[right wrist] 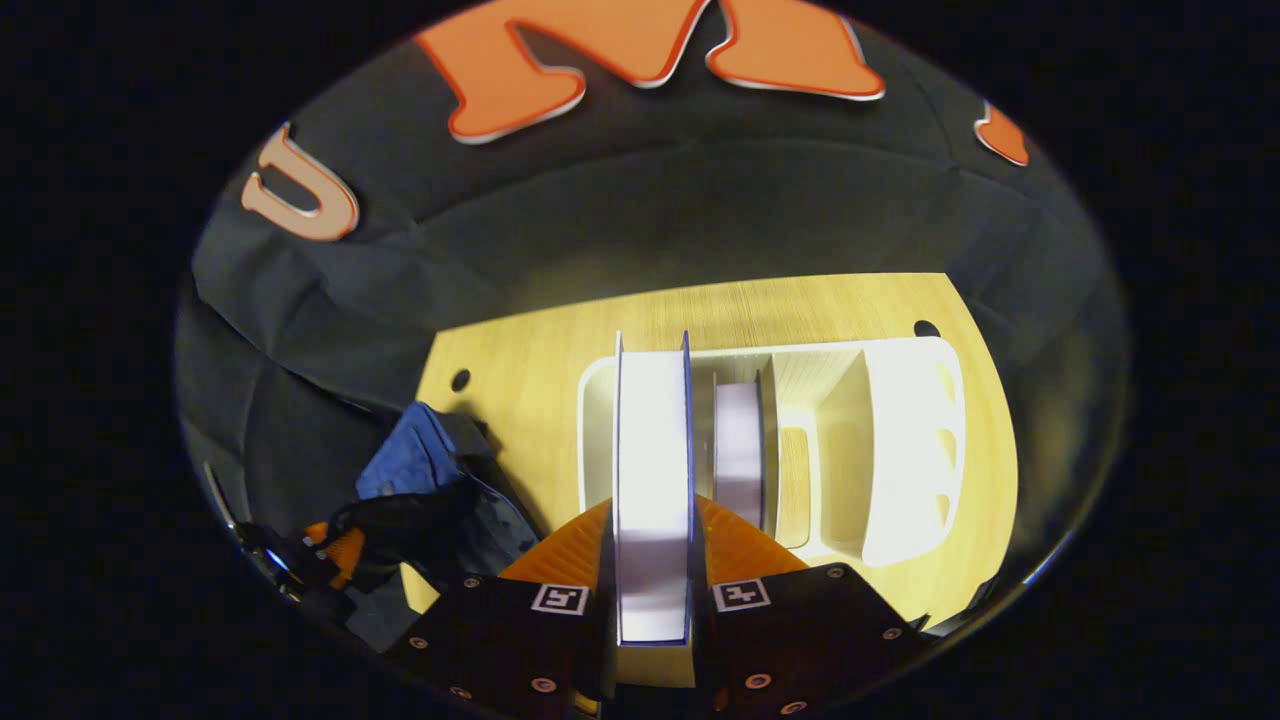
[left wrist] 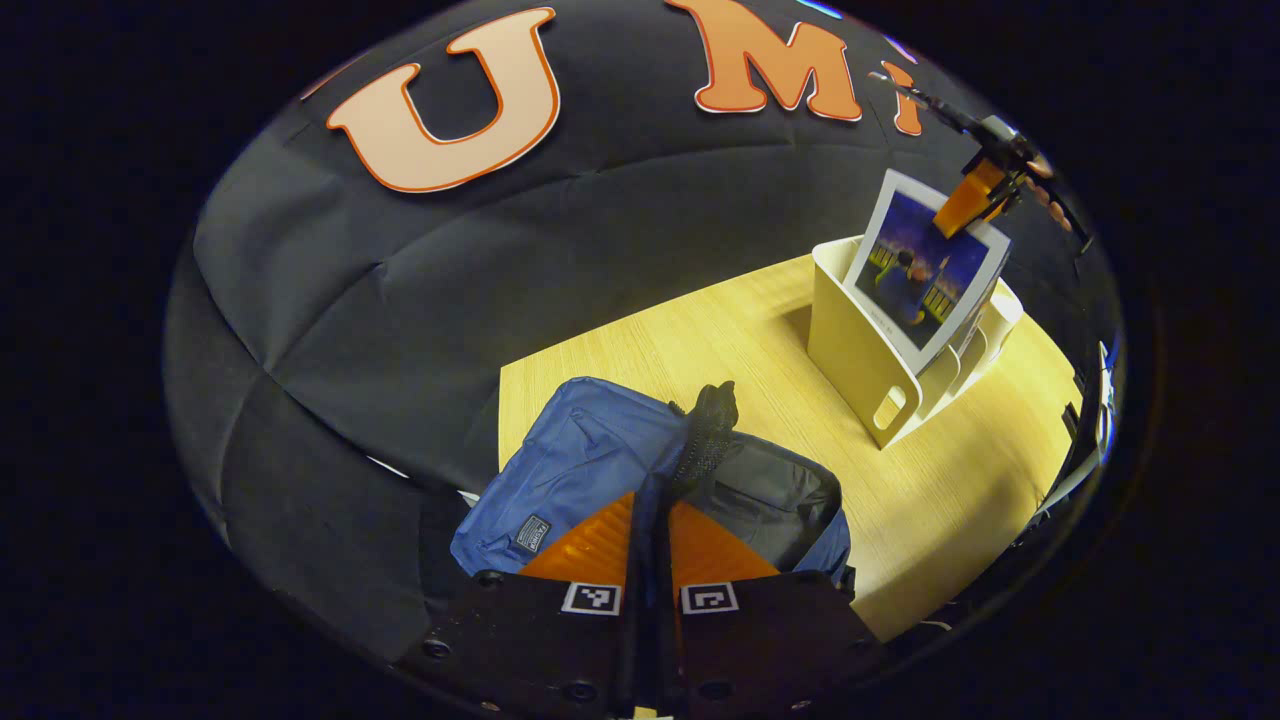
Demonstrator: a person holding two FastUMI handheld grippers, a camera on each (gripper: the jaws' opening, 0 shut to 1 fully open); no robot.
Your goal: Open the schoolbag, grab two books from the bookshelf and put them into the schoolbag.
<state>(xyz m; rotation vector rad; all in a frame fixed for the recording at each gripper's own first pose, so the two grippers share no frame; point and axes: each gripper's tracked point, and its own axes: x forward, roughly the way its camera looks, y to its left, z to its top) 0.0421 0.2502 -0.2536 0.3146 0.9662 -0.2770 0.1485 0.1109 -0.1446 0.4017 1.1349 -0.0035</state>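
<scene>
- Right now the right tool [right wrist: 652,560] is clamped on the top edge of a thin softcover book with a blue pictured cover [left wrist: 925,270]; in the right gripper view both fingers press its covers with the white page block between them.
- That book stands partly raised in the front slot of a cream plastic desktop bookshelf with divided compartments [left wrist: 870,370], tilted back against a divider. A second slim book [right wrist: 738,450] stands upright in the next slot.
- Judging by its thinness, the book should be light but floppy: a grip at one edge lets it swing or bow, so holding near the middle of the top edge, as here, seems sound. Its glossy cover may slip if the clamp loosens.
- The left tool [left wrist: 652,520] is shut on a dark strap or flap edge at the mouth of a soft blue fabric schoolbag with a dark lining [left wrist: 590,470], holding it up. The bag lies at the near-left part of the worktop, its mouth gaping.
- The fabric is limp; I judge the opening would sag shut if let go.
- The pale wood-grain worktop [left wrist: 700,340] is smooth and flat, with small cable holes near its back edge.
- Black cloth walls close in the booth behind.
</scene>
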